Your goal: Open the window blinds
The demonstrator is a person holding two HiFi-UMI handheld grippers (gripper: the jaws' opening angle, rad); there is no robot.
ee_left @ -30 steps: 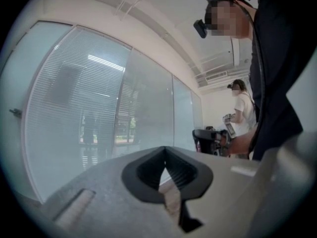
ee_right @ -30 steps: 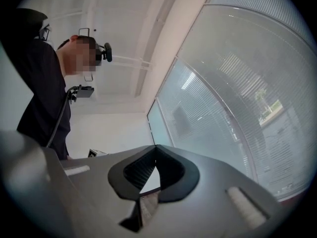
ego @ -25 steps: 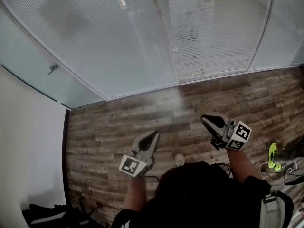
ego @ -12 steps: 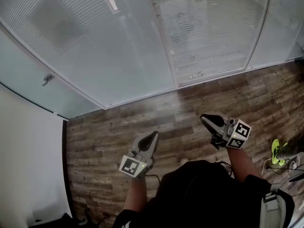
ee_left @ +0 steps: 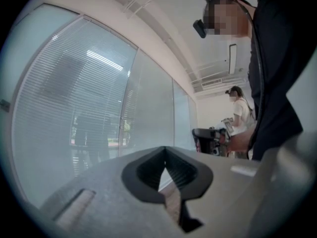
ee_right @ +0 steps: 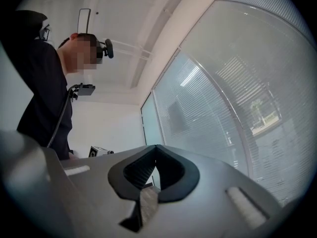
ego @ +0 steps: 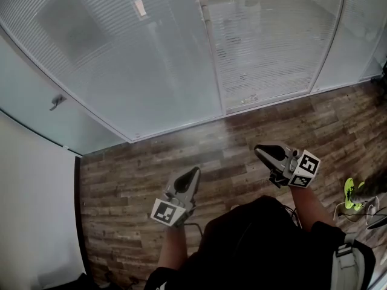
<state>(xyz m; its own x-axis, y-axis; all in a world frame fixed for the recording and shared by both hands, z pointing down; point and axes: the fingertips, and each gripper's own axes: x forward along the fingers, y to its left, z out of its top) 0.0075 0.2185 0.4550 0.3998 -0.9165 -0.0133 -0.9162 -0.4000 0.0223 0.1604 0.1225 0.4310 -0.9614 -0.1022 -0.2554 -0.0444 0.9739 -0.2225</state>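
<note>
White slatted window blinds [ego: 151, 59] hang closed behind glass panels across the far wall; they also fill the left gripper view [ee_left: 64, 108] and the right gripper view [ee_right: 233, 98]. My left gripper [ego: 195, 171] is held level over the wooden floor, well short of the glass, shut with nothing in it [ee_left: 165, 148]. My right gripper [ego: 259, 149] sits a little farther forward and to the right, tilted slightly up, also shut and empty [ee_right: 156, 147]. Neither gripper touches the blinds. No cord or wand shows.
A vertical frame post [ego: 211, 47] divides the glass panels. A frosted glass door with a handle [ego: 56, 101] stands at the left beside a white wall [ego: 36, 216]. A yellow-green object [ego: 349, 193] and cables lie at the right. Another person [ee_left: 241, 118] stands behind.
The glass wall and floor have slid in the head view as I moved along; the dark bag at lower left has dropped out of view. Both grippers keep their pose, shut.
</note>
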